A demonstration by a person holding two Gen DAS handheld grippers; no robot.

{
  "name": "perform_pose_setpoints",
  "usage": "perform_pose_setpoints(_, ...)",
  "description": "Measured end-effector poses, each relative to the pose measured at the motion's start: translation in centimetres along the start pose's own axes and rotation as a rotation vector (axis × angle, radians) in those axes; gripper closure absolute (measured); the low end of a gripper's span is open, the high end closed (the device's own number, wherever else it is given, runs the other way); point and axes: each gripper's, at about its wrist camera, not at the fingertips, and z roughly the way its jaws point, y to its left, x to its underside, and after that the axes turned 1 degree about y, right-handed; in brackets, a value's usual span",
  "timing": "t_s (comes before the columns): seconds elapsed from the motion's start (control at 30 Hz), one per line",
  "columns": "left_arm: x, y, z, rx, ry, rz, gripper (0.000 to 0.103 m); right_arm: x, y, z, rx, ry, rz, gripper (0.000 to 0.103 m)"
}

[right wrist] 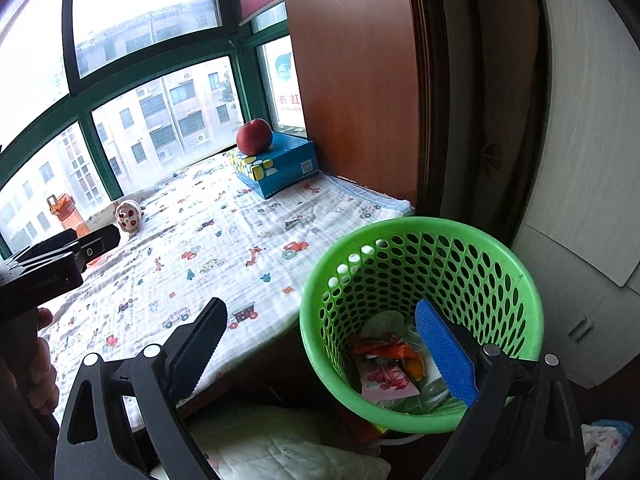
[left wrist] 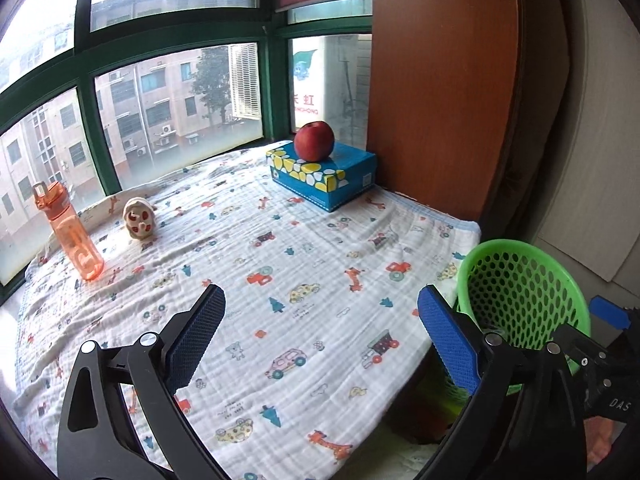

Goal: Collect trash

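A green perforated basket (right wrist: 420, 240) stands beside the blanket-covered window seat; it also shows in the left wrist view (left wrist: 520, 252). Inside lie snack wrappers (right wrist: 386, 376), orange, pink and clear. My right gripper (right wrist: 320, 312) is open and empty, its right finger over the basket's mouth, its left finger over the blanket's edge. My left gripper (left wrist: 320, 300) is open and empty above the printed blanket (left wrist: 304, 240).
A red apple (left wrist: 314, 141) sits on a blue tissue box (left wrist: 324, 176) at the far right by a wooden panel (left wrist: 440, 80). An orange bottle (left wrist: 70, 232) and a small white toy (left wrist: 138, 220) stand near the window. The left gripper's body (right wrist: 48, 264) shows at left.
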Motion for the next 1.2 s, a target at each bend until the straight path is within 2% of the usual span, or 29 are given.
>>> perform_pose_setpoints(0.5,1.7,4.9,-2.8,-0.177,-0.05,-0.085,0.006,-0.3,3.5,-0.4,-0.012,-0.047,-0.04,0.011)
perform_pose_setpoints(0.7,2.7,6.7,-3.5,-0.232,-0.045,-0.127,0.005,-0.2,4.8,-0.6,-0.023,-0.053,-0.061,0.011)
perform_pose_setpoints(1.2,3.9,8.7,-4.9,-0.272,-0.043,-0.169,0.005,-0.1,7.0,-1.3,-0.054,-0.067,-0.102,0.011)
